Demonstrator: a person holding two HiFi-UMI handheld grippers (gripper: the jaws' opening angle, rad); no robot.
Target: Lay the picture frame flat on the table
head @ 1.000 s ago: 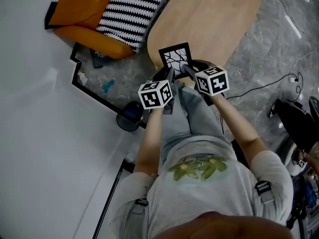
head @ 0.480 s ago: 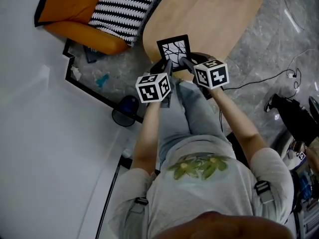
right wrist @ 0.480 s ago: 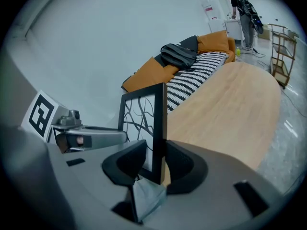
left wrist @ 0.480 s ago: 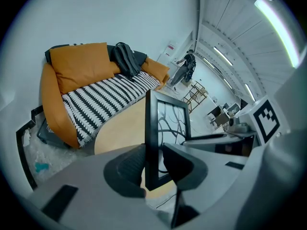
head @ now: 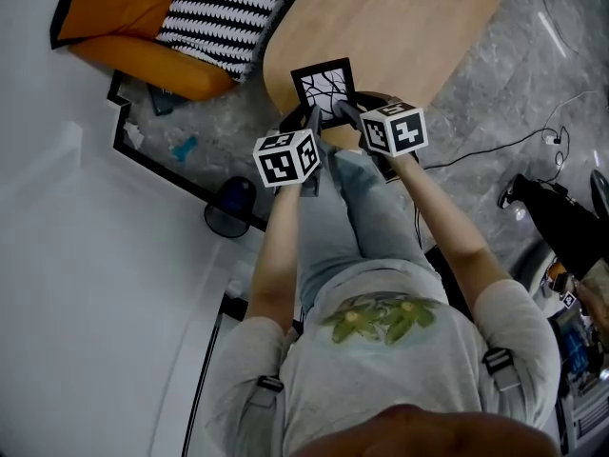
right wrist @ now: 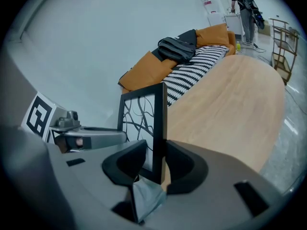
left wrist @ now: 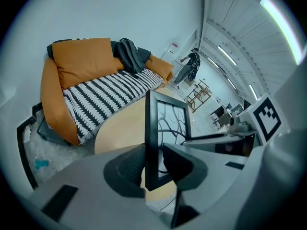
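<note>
While the orange sofa (head: pixel 133 60) with its striped throw (head: pixel 224 12) sits off to your left, your left claw (left wrist: pixel 153 163) is clamped on the left edge of the picture frame (head: pixel 322 86), both pads pressing the black border. You hold the frame upright at the near end of the wooden surface (head: pixel 409 27); whether its bottom touches the wood you cannot tell. Your right claw (right wrist: pixel 157 163) grips the frame's right edge likewise.
</note>
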